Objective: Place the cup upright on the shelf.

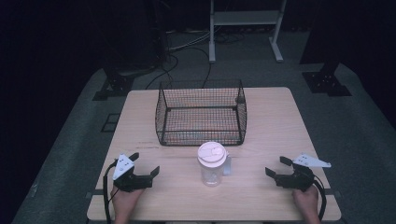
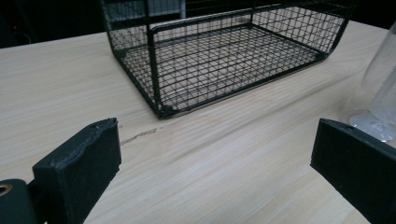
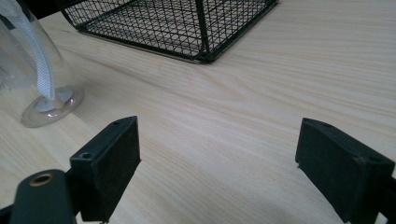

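A clear plastic bottle with a white lid (image 1: 212,163) stands upright near the front middle of the wooden table (image 1: 275,121). Its clear side shows at the right edge of the left gripper view (image 2: 380,88) and at the upper left of the right gripper view (image 3: 32,70), with a white strap hanging down it. Behind it sits an empty black wire basket (image 1: 201,113) (image 2: 224,51) (image 3: 177,23). My left gripper (image 1: 145,164) (image 2: 215,172) rests open at the front left, nothing between its jaws. My right gripper (image 1: 276,166) (image 3: 217,163) rests open at the front right, also empty.
Beyond the table lies a grey floor with black cables (image 1: 177,56), black stand bases (image 1: 327,81) and the legs of a white frame (image 1: 212,32). Bare wood lies on both sides of the bottle and basket.
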`<state>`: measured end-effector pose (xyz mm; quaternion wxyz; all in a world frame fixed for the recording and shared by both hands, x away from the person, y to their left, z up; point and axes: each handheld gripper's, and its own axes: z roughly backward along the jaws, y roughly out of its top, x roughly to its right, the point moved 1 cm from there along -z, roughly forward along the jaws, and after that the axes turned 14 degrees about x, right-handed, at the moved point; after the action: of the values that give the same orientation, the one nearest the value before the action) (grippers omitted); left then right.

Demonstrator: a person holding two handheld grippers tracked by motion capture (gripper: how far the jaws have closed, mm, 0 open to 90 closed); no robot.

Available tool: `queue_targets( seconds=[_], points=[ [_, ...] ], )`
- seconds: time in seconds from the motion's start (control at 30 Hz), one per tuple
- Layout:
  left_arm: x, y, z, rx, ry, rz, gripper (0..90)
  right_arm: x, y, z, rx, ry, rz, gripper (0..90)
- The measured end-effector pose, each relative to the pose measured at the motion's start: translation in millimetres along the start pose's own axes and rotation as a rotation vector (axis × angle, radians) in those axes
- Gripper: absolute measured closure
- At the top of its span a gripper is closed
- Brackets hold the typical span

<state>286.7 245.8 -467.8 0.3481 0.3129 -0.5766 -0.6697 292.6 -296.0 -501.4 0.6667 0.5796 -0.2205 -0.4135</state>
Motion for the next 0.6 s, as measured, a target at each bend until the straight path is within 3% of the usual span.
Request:
queue_targets(
  seconds=[0.23, 0.3, 0.6],
  points=[
    [4.5, 9.4, -6.3, 0.012, -0.027, -0.02, 0.8, -0.4, -0.2, -0.6, -0.004, -0.002, 0.007, 12.9],
    [4.5, 11.7, -9.2, -0.008, -0.039, -0.029, 0.8, -0.2, -0.3, -1.1, -0.006, -0.003, 0.013, 12.9],
    [13.4, 23.4, -14.5, -0.008, -0.092, -0.057, 0.7, 0.1, -0.2, -0.8, -0.006, -0.001, 0.007, 12.9]
  ],
)
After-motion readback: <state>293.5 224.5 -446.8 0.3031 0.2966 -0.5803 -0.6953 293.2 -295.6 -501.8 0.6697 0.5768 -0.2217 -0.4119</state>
